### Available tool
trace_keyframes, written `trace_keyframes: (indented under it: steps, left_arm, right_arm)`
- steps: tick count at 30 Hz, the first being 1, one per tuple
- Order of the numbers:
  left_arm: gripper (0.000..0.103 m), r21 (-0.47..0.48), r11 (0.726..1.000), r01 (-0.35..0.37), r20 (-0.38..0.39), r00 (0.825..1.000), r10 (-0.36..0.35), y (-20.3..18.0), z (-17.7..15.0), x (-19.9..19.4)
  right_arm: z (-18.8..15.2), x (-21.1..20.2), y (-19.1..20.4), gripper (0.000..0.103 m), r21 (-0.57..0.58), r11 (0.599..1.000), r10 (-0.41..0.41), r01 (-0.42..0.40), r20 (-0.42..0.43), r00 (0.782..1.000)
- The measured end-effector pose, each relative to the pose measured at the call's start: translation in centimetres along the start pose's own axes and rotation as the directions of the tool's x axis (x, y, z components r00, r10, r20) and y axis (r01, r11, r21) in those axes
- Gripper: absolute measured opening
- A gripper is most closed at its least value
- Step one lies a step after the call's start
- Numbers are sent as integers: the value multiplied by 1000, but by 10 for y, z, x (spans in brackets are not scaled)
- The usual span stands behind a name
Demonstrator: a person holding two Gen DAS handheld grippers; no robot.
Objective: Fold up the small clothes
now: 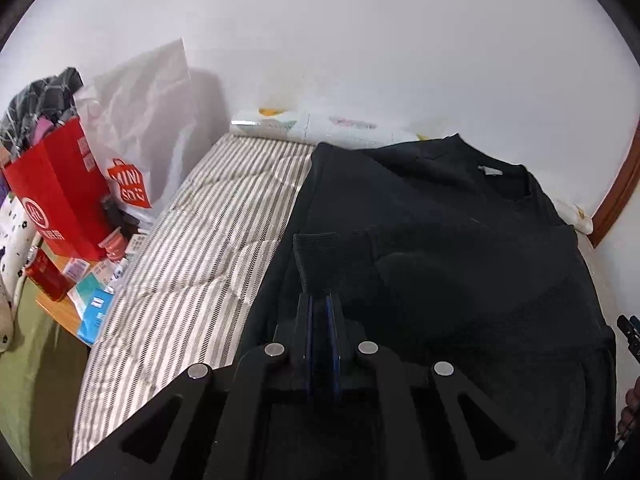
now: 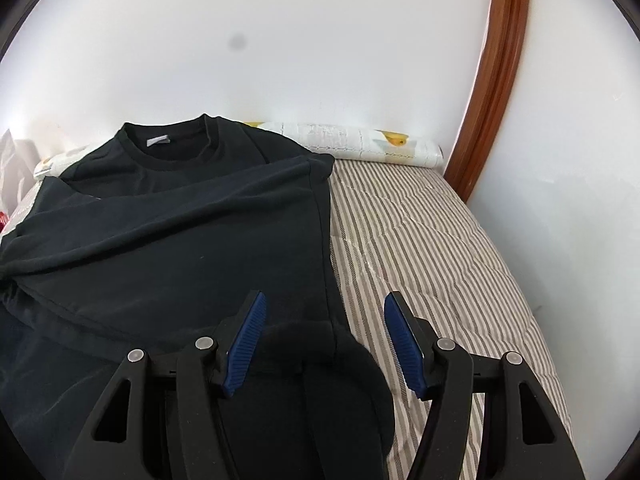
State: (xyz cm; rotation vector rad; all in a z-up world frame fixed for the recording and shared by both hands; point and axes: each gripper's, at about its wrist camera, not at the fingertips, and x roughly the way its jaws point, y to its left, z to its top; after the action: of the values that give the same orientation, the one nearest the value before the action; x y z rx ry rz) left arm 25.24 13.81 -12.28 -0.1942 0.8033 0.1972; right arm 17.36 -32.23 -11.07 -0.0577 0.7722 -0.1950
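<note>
L gripper (image 1: 320,300) is pressed together on the cuff (image 1: 320,256) of a sleeve, which runs from its tips across the body of the black sweater (image 1: 460,240). R gripper (image 2: 324,320) is spread, nothing between the pads, hovering over the sweater's side edge near the hem. The sweater lies flat on the striped bed (image 2: 420,240), long axis running away from both grippers, hem nearest, collar (image 2: 176,148) far, by the wall (image 2: 320,40). L hand is nearer the sleeve, so the sleeve fold looks to be its job; R looks free to take the hem.
</note>
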Motion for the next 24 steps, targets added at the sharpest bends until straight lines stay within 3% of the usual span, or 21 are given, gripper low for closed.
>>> trace_keyframes:
  steps: [7, 9, 11, 13, 24]
  left_arm:
    - [9, 61, 997, 51, -29, 998, -49, -5, -22, -34]
    - [17, 55, 997, 49, -28, 998, -48, -3, -30, -43]
    - [38, 50, 997, 56, -23, 998, -55, 0, -39, -52]
    - [46, 50, 997, 67, -13, 998, -66, 2, -48, -59]
    - [49, -41, 996, 74, -83, 994, -77, 46, -120, -69]
  right_arm:
    - [-13, -34, 10, 61, -34, 997, 72, -73, -17, 997]
    - [-16, -42, 10, 61, -28, 996, 86, -86, -14, 996]
    - [-21, -51, 9, 61, -17, 995, 100, -100, -9, 995]
    - [-28, -57, 7, 61, -9, 995, 103, -103, -17, 995]
    - [-100, -65, -19, 61, 48, 994, 102, -97, -112, 988]
